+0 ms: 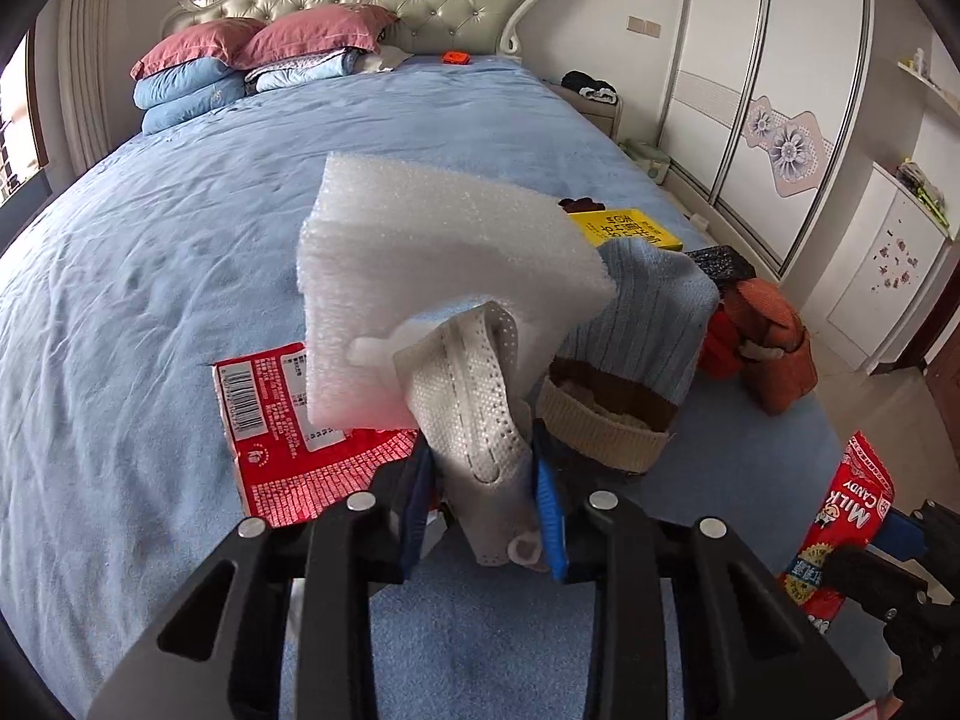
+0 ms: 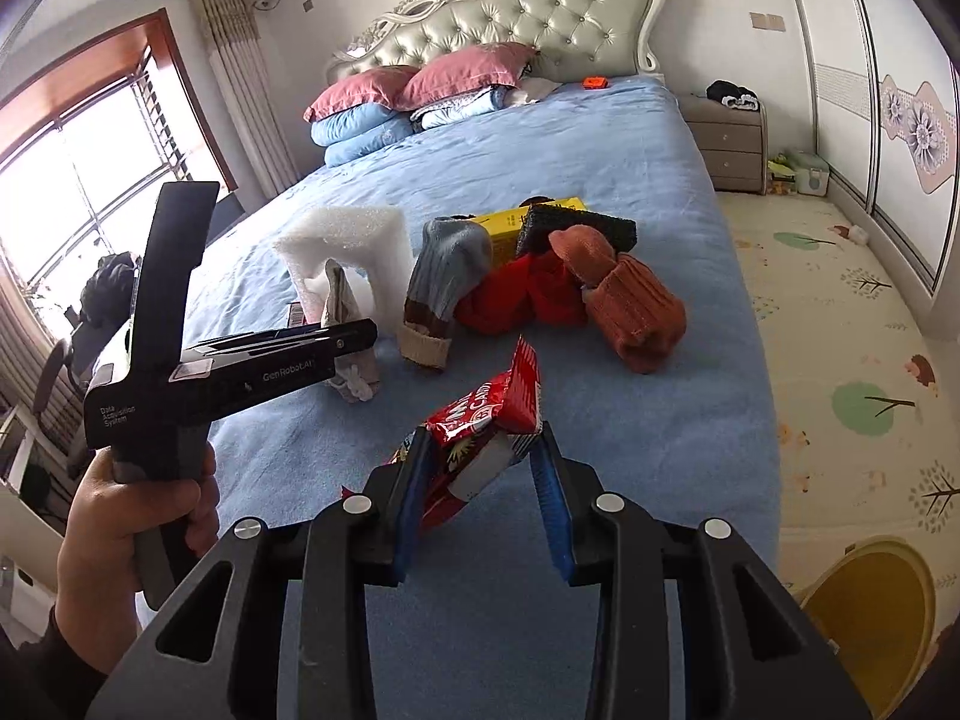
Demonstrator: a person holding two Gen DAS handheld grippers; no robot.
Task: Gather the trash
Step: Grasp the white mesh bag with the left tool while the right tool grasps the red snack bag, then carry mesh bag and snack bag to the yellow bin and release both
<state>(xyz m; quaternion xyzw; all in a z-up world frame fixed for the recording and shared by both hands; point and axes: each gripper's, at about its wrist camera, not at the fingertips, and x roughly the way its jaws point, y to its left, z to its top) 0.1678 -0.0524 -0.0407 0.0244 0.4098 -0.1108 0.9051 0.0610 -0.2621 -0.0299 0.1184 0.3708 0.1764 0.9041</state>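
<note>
Red foil candy wrapper (image 2: 486, 420) stands clamped in the right gripper (image 2: 480, 498) at lower centre; left gripper (image 1: 480, 480) clutches a white face mask (image 1: 480, 396) and foam block (image 1: 432, 276), long axes pointing up-frame, over the blue bed (image 1: 150, 276).

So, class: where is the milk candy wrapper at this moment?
The milk candy wrapper is held between the right gripper's fingers above the blue bed, nearer the camera than the socks.
</note>
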